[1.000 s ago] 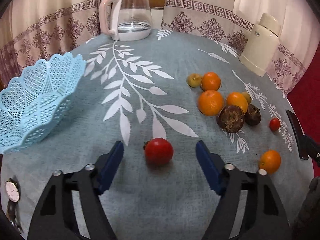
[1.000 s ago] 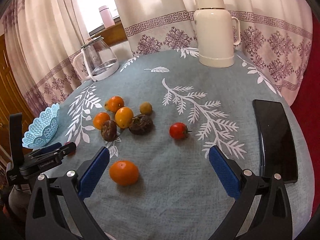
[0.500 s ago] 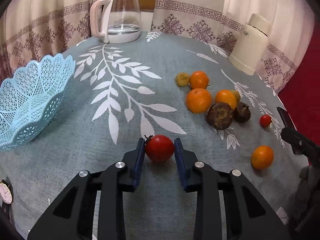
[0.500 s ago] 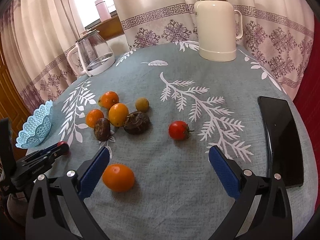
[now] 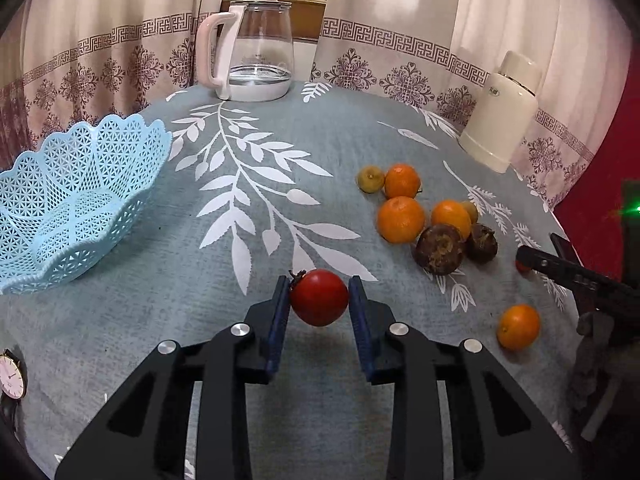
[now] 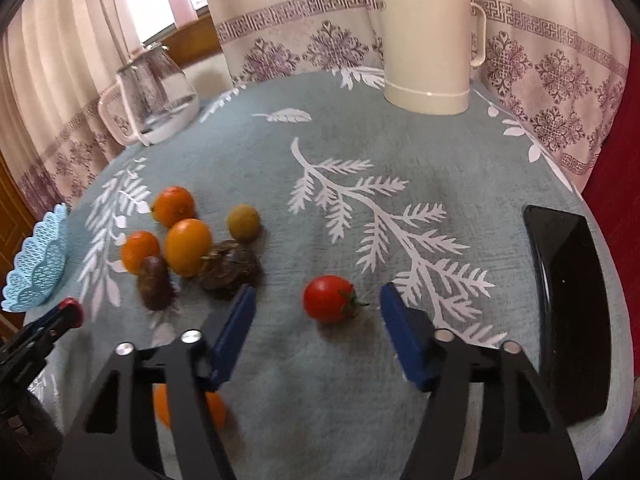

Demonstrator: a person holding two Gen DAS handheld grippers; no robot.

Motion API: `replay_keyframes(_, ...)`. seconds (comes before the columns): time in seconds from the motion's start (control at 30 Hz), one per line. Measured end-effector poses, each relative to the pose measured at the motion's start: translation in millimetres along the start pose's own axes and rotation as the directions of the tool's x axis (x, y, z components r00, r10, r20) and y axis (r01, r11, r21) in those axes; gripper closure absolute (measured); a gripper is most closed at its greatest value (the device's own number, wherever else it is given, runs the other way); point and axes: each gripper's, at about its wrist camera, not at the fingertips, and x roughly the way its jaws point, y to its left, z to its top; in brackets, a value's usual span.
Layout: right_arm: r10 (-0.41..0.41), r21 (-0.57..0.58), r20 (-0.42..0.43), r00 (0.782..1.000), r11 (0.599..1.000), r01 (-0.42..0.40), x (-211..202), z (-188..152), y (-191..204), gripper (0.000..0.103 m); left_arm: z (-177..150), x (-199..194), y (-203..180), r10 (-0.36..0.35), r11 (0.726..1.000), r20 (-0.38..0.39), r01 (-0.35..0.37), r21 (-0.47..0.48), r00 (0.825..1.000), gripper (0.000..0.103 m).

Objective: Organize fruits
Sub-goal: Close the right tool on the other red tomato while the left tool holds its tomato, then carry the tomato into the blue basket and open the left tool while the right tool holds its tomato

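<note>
The blue basket [image 5: 76, 204] sits empty, well left of the left gripper [image 5: 319, 300], which clamps a big tomato [image 5: 319, 297] just above the cloth; squeezing harder could split it. The right gripper [image 6: 314, 312] gapes around a small tomato [image 6: 328, 299] on the cloth, which might roll if a finger nudges it

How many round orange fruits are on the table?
4. Three round orange fruits sit clustered beside the dark brown fruits, and one lies alone near the right gripper. None seems hidden.
</note>
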Motion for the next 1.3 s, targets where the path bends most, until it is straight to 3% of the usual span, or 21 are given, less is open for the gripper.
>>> replay_keyframes(0.17, 0.001, 0.011, -0.018, 1.0, 1.0, -0.001, 8.1, -0.1, -3.3, 0.061, -0.2, 0.0, 0.8, -0.003, 1.0, -0.002, 0.003, -0.005, 1.0, 0.072)
replay_keyframes(0.37, -0.01, 0.009, -0.017, 1.0, 1.0, 0.011, 8.0, -1.9, -2.9, 0.071, -0.2, -0.7, 0.8, -0.001, 1.0, 0.003, 0.001, -0.005, 1.0, 0.072)
replay_keyframes(0.77, -0.016, -0.002, 0.045, 0.999, 1.0, 0.016, -8.8, -8.2, 3.9, 0.074, 0.8, -4.5, 4.4, 0.001, 1.0, 0.021, 0.0, -0.027, 1.0, 0.072)
replay_keyframes(1.13, -0.006, 0.004, 0.041, 0.999, 1.0, 0.006, -7.7, -10.1, 2.5, 0.076, 4.0, -10.2, 7.2, 0.005, 0.999, 0.038, -0.003, -0.041, 0.999, 0.072)
replay_keyframes(1.3, -0.009, -0.005, -0.003, 1.0, 1.0, 0.009, -1.0, -12.1, 3.8, 0.075, 6.2, -15.6, 8.3, 0.011, 0.999, 0.051, -0.009, -0.035, 0.999, 0.072)
